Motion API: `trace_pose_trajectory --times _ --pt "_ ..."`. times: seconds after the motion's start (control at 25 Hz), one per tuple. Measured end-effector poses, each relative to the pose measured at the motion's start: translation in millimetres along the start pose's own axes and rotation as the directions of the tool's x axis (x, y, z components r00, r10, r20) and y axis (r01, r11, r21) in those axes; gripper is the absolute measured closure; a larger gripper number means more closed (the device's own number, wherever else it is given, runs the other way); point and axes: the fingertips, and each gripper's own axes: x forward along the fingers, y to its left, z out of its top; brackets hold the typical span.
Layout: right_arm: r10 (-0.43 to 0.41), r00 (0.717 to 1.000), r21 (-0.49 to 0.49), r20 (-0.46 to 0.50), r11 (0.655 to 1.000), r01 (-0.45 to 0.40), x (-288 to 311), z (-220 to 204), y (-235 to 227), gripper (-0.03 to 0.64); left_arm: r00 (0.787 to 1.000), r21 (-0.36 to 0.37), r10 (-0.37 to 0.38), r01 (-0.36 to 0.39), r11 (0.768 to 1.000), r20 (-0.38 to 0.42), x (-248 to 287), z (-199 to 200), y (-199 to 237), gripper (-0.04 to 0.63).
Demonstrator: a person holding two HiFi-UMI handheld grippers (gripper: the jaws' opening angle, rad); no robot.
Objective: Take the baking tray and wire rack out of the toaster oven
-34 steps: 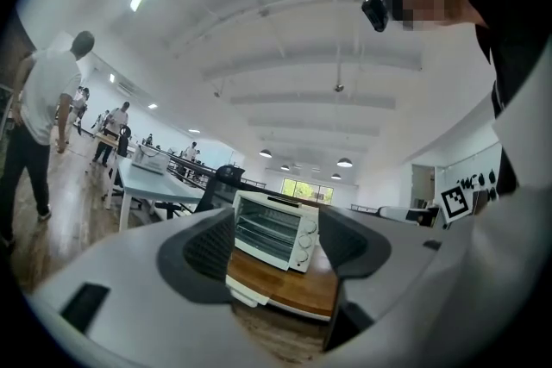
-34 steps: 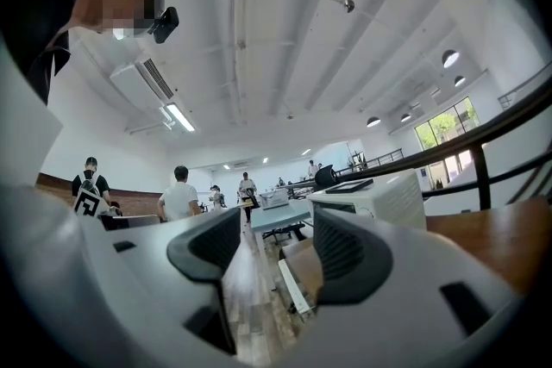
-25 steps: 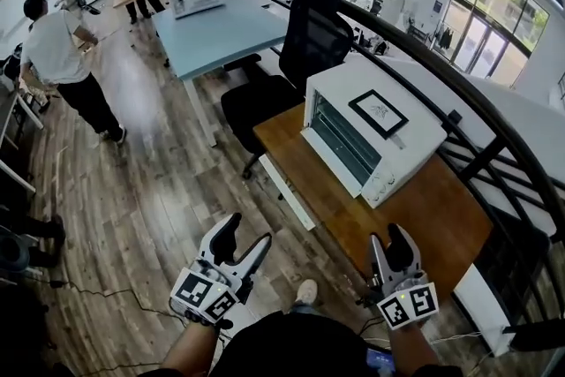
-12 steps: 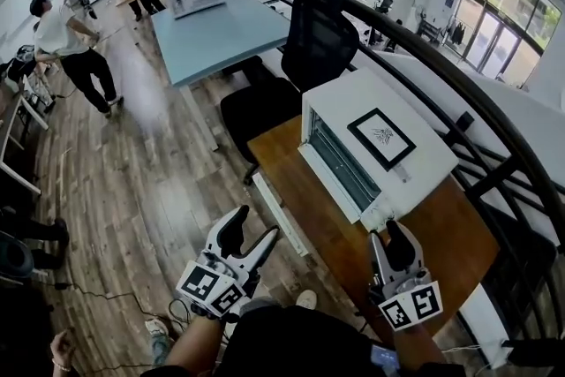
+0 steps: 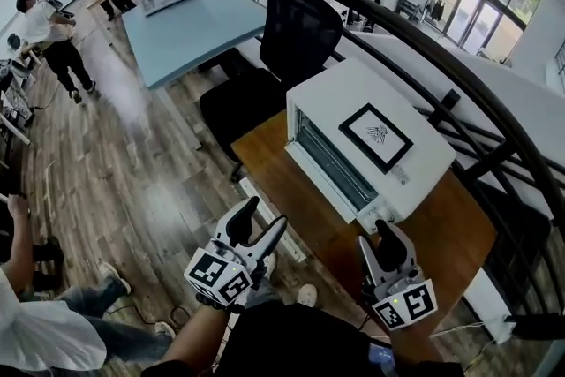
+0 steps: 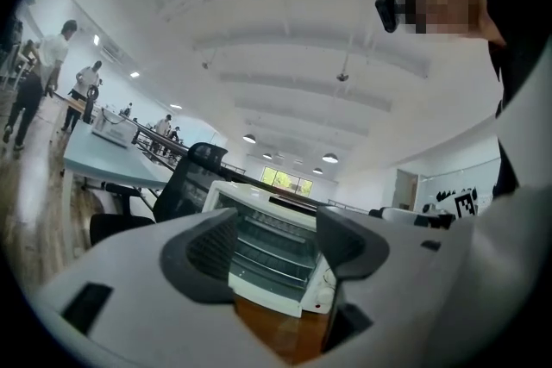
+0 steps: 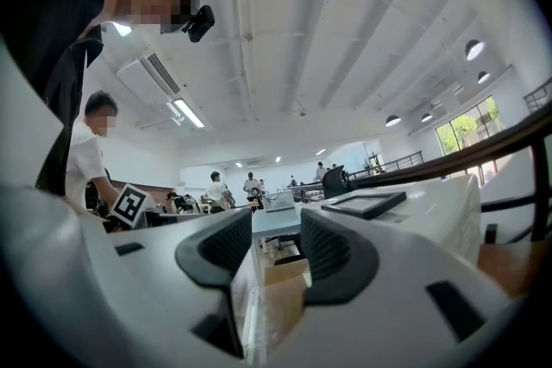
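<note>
The white toaster oven (image 5: 371, 146) stands on the wooden table (image 5: 441, 225), its glass door (image 5: 331, 163) closed and facing me. In the left gripper view, bars of a wire rack (image 6: 274, 241) show through the glass; I cannot make out the baking tray. My left gripper (image 5: 259, 223) hovers off the table's near-left corner, open, its jaws having just been closing with nothing between them. My right gripper (image 5: 386, 234) is just short of the oven's control-panel corner, open, its jaws having just been opening slightly with nothing between them. The oven's side (image 7: 414, 220) fills the right of the right gripper view.
A black office chair (image 5: 296, 31) stands behind the oven, beside a blue-grey table (image 5: 194, 22). A dark railing (image 5: 459, 93) curves along the right behind the wooden table. People stand at the far left (image 5: 48, 40), and someone's legs (image 5: 88, 305) are at the lower left.
Both grippers have closed in on the oven, which looks nearer and larger. The left gripper has shifted right toward the table corner. A person's legs have come into view at the lower left.
</note>
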Motion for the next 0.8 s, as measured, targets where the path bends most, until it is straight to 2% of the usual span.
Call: trace_pose_trajectory --times 0.16,0.4,0.56,0.8 --pt "-0.076 0.997 0.045 0.007 0.996 0.076 11 1 -9 0.453 0.997 -0.007 -0.064 0.064 0.998 -0.044 26 -3 12 0.304" --pt "-0.159 0.987 0.051 -0.014 0.986 0.159 20 -5 -14 0.456 0.981 -0.079 -0.152 0.143 0.986 -0.118 66 -20 28 0.313" --pt "-0.217 0.976 0.051 -0.016 0.975 0.218 16 -4 -20 0.459 0.967 -0.165 -0.191 0.163 0.973 -0.171 96 -42 35 0.324" --pt "-0.327 0.944 0.078 -0.027 0.941 0.329 -2 -8 -32 0.469 0.937 -0.299 -0.261 0.186 0.936 -0.232 136 -75 38 0.348"
